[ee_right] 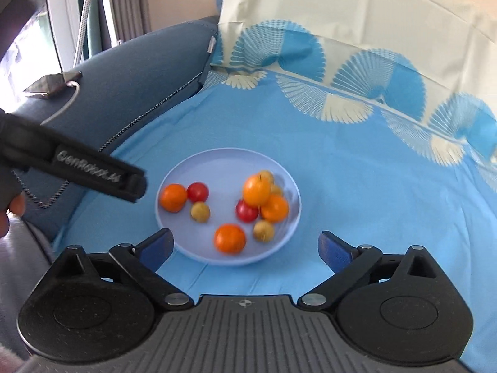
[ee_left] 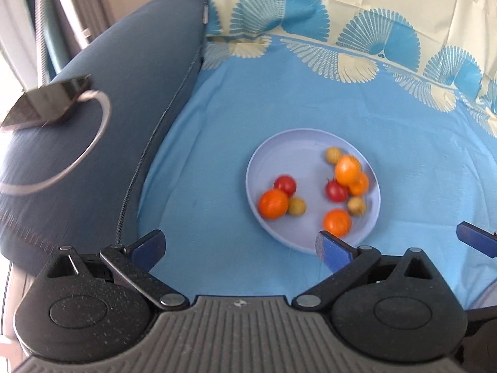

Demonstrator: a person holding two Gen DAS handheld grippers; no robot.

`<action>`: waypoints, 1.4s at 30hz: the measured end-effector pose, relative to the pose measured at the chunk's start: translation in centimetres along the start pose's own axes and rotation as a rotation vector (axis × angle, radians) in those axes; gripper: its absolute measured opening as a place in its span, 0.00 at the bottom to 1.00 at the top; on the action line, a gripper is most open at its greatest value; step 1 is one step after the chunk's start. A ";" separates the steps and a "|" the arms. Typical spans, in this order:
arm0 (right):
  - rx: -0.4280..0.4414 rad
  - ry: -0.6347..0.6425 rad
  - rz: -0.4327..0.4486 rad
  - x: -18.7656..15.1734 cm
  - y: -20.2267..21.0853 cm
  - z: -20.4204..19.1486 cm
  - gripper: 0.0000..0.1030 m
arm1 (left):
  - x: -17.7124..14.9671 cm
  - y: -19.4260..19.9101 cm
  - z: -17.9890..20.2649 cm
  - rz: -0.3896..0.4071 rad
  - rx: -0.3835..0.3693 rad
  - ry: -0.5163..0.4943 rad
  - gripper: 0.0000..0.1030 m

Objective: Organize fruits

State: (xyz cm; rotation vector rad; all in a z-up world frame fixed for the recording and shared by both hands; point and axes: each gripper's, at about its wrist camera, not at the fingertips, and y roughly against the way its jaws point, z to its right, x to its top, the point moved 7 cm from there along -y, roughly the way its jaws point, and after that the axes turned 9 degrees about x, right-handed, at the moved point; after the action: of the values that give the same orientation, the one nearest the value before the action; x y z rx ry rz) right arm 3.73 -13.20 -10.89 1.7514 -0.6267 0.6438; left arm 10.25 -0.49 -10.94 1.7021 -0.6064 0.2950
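Looking out from the left gripper (ee_left: 240, 245) first: its blue pads are spread wide with nothing between them, hanging over the blue sheet (ee_left: 217, 143) just short of the plate's near rim. Right gripper (ee_right: 247, 245) is the same deal, fingers splayed and empty, the near edge of the lilac plate (ee_right: 183, 168) sitting between them.

All the fruit is on that plate, none on the sheet that I can see. Three sit to the left: an orange one (ee_right: 173, 197), a red one (ee_right: 197, 191) and a small yellowish one (ee_right: 200, 211), all touching or nearly so. A bigger clump sits to the right, with one orange fruit (ee_right: 256, 190) seemingly perched on top of the others, and a lone orange one (ee_right: 230, 238) nearest the right gripper.

Handling-wise, my guess is they're all light, round and smooth, so prone to rolling or squirting out of a pinch. The red ones look soft-skinned and bruisable. I'd grip across the widest part, gently. The lone front one looks easiest; the perched one could tumble if bumped.

Off to the left there's a dark cushion (ee_left: 102, 124) with a phone (ee_left: 46, 102) on a cable.
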 end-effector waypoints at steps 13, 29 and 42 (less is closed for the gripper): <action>-0.094 -0.038 0.108 -2.7 7.0 -0.6 0.99 | -4.0 5.4 -1.2 0.073 0.017 0.026 1.00; -0.118 -0.041 0.148 -3.1 9.2 -0.9 0.99 | -4.5 7.3 -1.0 0.113 0.032 0.014 1.00; -0.122 -0.038 0.150 -2.9 9.1 -1.1 0.99 | -4.6 7.5 -0.9 0.120 0.045 0.005 1.00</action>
State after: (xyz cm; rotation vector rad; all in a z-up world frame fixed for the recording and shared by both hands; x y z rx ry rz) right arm -4.78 -14.09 -6.49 1.6174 -0.8127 0.6627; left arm 2.47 0.55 -6.87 1.7101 -0.7038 0.4010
